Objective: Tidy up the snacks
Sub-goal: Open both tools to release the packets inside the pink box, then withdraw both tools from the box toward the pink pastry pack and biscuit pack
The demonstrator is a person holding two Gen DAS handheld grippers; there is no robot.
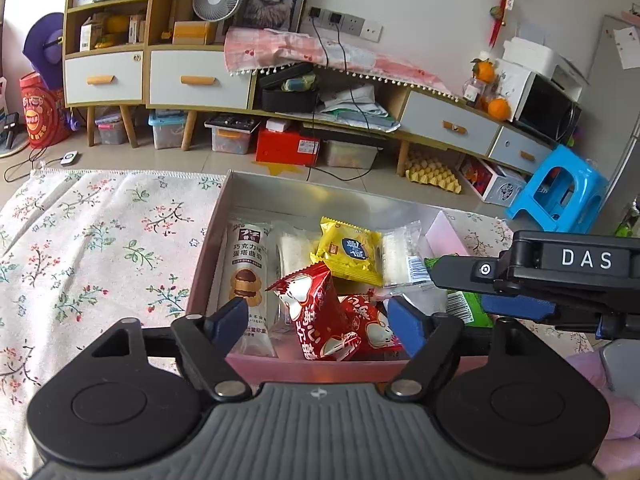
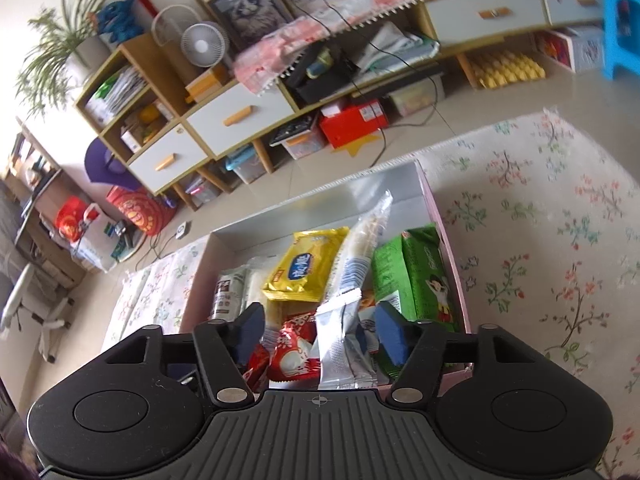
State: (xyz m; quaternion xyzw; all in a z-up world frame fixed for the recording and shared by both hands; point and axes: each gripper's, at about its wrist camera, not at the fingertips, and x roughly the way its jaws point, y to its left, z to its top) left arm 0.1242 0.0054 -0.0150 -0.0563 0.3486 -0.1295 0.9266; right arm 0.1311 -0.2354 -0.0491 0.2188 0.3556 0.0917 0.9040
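Holding your left gripper (image 1: 320,316) over the near end of the pink box (image 1: 204,256), you have its blue pads spread wide, with the red triangular snack packet (image 1: 316,312) lying loose between them, not pinched. Your right gripper (image 2: 320,332) is likewise parted above a silver-white wrapper (image 2: 340,344) and a red packet (image 2: 292,352), gripping neither. Beyond lie a yellow packet (image 2: 306,264), a green pack (image 2: 416,276) against the right wall, and a long chocolate-biscuit sleeve (image 1: 244,272) along the left wall. The box sits on the floral cloth (image 1: 100,240).
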